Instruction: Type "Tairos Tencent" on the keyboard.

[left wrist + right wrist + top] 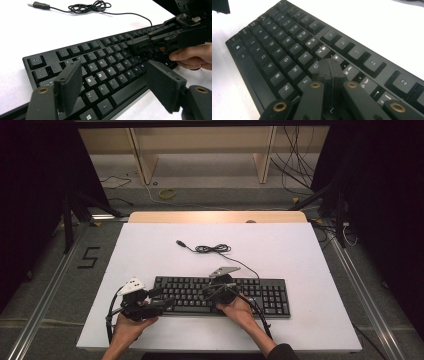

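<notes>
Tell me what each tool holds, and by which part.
Nothing. The left tool is open above the keyboard; the right tool is shut, empty, tips on its keys.

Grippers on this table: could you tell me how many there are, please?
2. The left gripper hangs with open jaws over the left end of the keyboard; the right gripper is shut, its tips over the keys near the keyboard's middle.

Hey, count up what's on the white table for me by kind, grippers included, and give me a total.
Keyboards: 1, the black keyboard
Cables: 1, the keyboard's USB cable, partly coiled
Grippers: 2, the left gripper with jaws apart by the keyboard's left end, the right gripper with jaws closed over the keys
Total: 4
</notes>
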Tool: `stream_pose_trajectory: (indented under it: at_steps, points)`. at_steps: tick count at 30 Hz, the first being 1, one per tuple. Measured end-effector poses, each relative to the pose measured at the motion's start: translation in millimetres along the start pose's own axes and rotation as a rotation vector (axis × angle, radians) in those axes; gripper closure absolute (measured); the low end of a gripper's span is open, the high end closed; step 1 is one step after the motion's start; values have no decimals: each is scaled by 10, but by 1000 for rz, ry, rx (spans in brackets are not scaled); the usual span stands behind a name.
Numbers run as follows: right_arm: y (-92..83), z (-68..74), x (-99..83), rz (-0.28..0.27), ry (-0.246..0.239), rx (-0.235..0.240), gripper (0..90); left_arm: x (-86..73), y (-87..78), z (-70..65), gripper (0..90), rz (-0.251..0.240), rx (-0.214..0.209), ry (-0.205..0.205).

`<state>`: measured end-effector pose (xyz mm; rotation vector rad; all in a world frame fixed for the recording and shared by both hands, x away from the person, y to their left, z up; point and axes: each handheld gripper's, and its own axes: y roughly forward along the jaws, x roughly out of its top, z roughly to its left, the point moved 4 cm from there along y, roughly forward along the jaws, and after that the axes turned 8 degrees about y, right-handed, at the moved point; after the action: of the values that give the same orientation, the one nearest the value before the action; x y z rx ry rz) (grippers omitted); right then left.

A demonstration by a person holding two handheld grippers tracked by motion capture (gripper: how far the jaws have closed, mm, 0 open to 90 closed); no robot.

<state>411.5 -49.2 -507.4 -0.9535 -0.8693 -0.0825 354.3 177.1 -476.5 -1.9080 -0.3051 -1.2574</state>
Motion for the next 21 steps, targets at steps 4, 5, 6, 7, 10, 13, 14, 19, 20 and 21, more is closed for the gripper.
stream_pose_trajectory:
  at_steps: [4, 5, 6, 7, 10, 13, 14, 19, 20, 21]
  points:
    - [-1, -2, 1, 0, 1, 1, 900, 0, 2, 0, 289, 0, 1, 1]
    - [-1, -2, 2, -1, 1, 2, 900, 0, 1, 0, 289, 0, 0, 1]
    - [-2, -3, 4, -2, 2, 3, 900, 0, 0, 1, 289, 0, 1, 1]
    - [-4, -4, 5, -1, 3, 4, 900, 0, 0, 1, 289, 0, 1, 1]
    - [-13, -5, 7, -1, 7, 6, 900, 1, -1, 2, 289, -1, 1, 1]
    - [-29, -4, 12, -7, 8, 10, 900, 2, -2, 2, 289, -2, 3, -2]
    - [-37, -1, 18, -14, 12, 11, 900, 3, -3, 2, 289, -3, 3, -2]
    - [-90, -2, 38, -35, 21, 23, 900, 10, -6, 9, 289, -8, 5, -5]
    - [-102, -3, 42, -40, 17, 24, 900, 12, -7, 12, 289, -9, 7, -4]
    - [-119, -1, 46, -43, 20, 26, 900, 12, -7, 12, 289, -9, 7, -4]
